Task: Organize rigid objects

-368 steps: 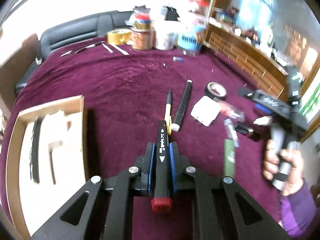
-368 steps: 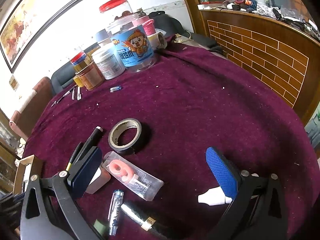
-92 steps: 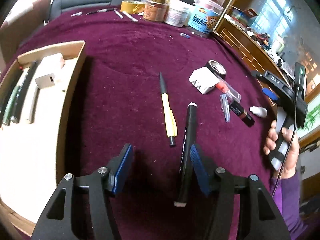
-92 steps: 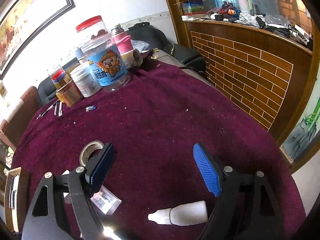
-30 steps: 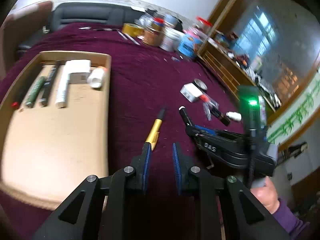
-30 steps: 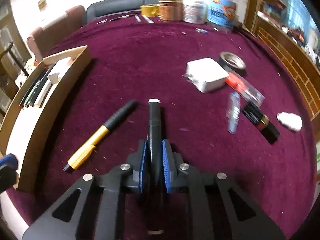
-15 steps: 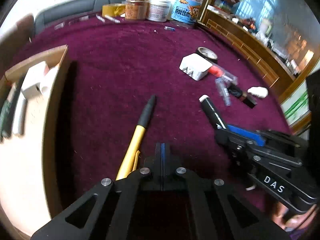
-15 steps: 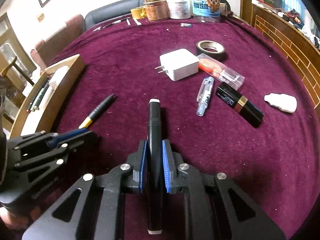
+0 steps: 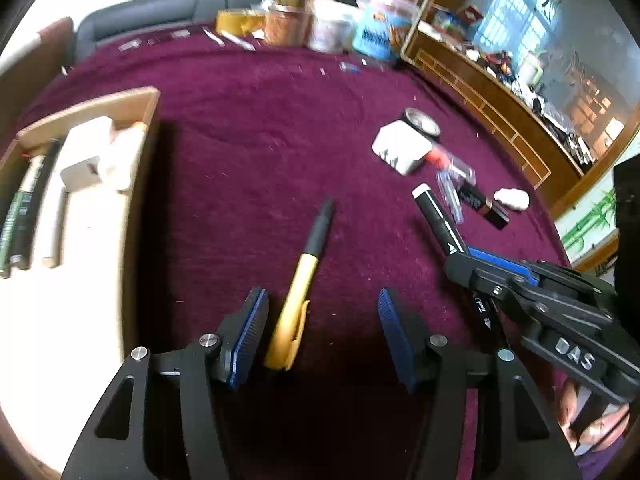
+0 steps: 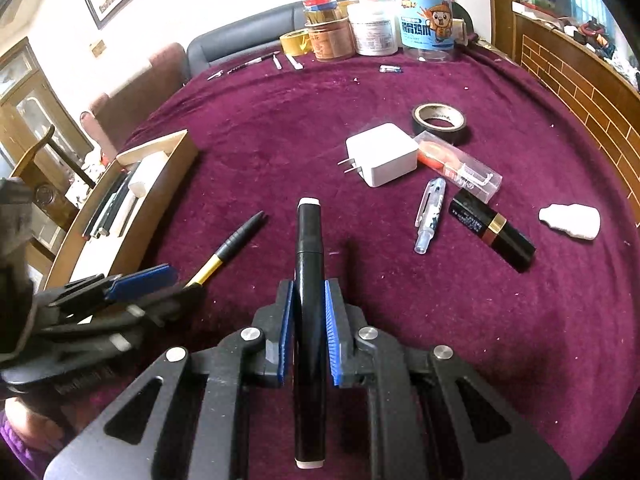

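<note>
Left claw (image 9: 320, 336) has sprung wide around yellow pen (image 9: 298, 296); right claw (image 10: 307, 332) still clamps black marker (image 10: 308, 280)

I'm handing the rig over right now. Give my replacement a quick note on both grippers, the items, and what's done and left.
Right gripper: shut on the black marker.
Left gripper: open, straddling the yellow pen, not gripping.
Tray: already holds pens and white items along its far end.
Left on the cloth: charger, tape roll, clear case, clear pen, lipstick, white bottle.
Next, probably: tray the marker, grab the pen.
</note>
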Motion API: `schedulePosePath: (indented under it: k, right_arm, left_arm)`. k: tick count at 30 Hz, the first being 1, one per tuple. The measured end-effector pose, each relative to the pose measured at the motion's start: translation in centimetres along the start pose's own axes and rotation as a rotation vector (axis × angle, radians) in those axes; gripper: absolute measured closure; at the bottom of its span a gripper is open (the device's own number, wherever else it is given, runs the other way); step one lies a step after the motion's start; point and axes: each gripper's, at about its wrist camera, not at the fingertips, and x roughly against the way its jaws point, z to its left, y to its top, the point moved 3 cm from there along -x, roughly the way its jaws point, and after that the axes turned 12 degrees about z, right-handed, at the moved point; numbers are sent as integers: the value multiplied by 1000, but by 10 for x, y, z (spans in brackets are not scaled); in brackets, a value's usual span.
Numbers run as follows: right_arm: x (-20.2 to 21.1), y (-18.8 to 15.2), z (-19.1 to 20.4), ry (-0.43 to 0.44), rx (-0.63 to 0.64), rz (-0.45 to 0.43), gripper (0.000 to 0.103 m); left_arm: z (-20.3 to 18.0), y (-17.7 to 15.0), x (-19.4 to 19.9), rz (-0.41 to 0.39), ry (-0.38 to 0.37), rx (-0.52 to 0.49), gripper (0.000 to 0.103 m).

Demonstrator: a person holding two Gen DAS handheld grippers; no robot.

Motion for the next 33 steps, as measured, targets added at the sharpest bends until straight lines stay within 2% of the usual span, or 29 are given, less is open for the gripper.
schedulePosePath:
  k: [4, 5, 7, 8, 10, 12, 18, 21, 26, 29, 33]
  right_arm:
    - [-3, -3, -1, 3, -5, 9, 90]
    - [-3, -3, -2, 5, -6, 11, 90]
    - [-2, -3, -3, 8, -9, 11, 90]
    - [-2, -3, -4, 11, -13, 8, 90]
    - [-1, -3, -7, 21, -22, 3, 90]
    - [0, -3, -10, 28, -36, 0, 90]
    - [4, -3, -13, 52, -41, -3, 90]
    - [11, -1, -7, 95, -33, -9, 90]
    - [17, 9, 15, 201, -14, 13, 90]
    - [19, 17, 39, 245, 19, 25, 90]
    - [12, 29, 77, 319, 53, 74, 90]
  left_arm:
    - [-6, 7, -8, -19, 46, -23, 50]
    - [-7, 7, -8, -13, 63, -37, 53]
    - [-12, 6, -8, -14, 165, -69, 83]
    - [-11, 4, -6, -12, 177, -78, 97]
    - [-7, 3, -4, -9, 159, -69, 98]
    - [-4, 1, 1, -31, 176, -56, 98]
    - [1, -7, 37, -114, 80, -15, 98]
    - [11, -13, 64, -164, 21, 25, 98]
    - [54, -23, 105, -216, -35, 139, 98]
    - [88, -28, 118, -231, -9, 216, 98]
    - [135, -36, 113, -191, -8, 323, 98]
